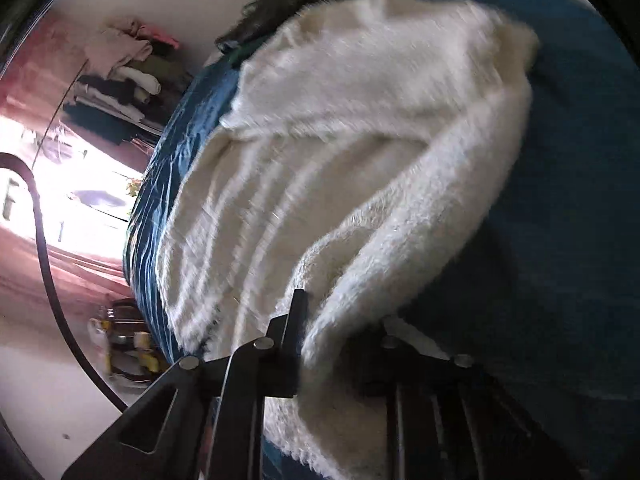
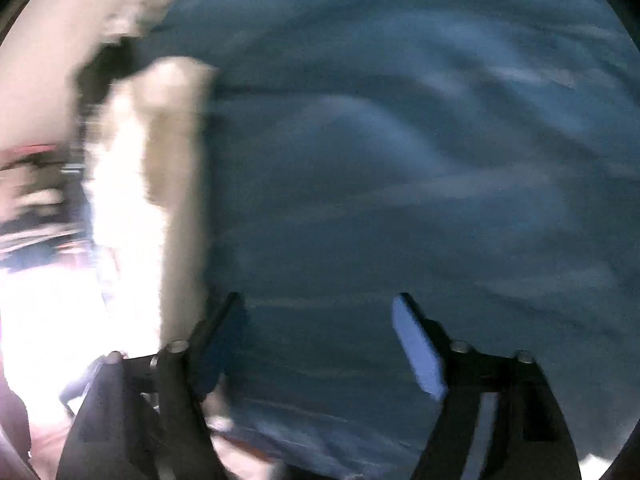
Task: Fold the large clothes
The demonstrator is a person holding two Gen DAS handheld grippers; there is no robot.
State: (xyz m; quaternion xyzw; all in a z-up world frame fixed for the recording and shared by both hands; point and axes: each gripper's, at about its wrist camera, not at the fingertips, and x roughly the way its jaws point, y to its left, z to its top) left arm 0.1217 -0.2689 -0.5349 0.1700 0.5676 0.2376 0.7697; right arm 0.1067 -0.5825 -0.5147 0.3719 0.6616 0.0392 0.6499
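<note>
Directly ahead of the left wrist camera, the left gripper (image 1: 336, 332) pinches a thick fold of the white fluffy sweater (image 1: 340, 152). One black finger (image 1: 294, 320) shows on the left of the fold; the opposite finger is mostly hidden behind the fabric. From the grip point the gathered fold runs forward and to the right, while the ribbed body of the sweater spreads forward and to the left across the blue bed cover (image 1: 560, 160). A dark garment (image 1: 296, 0) lies at the far end of the sweater, touching its far edge. Far left of the gripper, a pile of clothes (image 1: 120, 80) sits against the wall, and a black cable (image 1: 44, 232) curves past the left edge of the view.

In the right wrist view, which is motion-blurred, the right gripper (image 2: 320, 340) is spread wide and holds nothing. Its fingers (image 2: 418, 348) hover over the blue bed cover (image 2: 400, 160). The white fluffy sweater (image 2: 168, 160) appears forward and to the left of this gripper, apart from its fingers.
</note>
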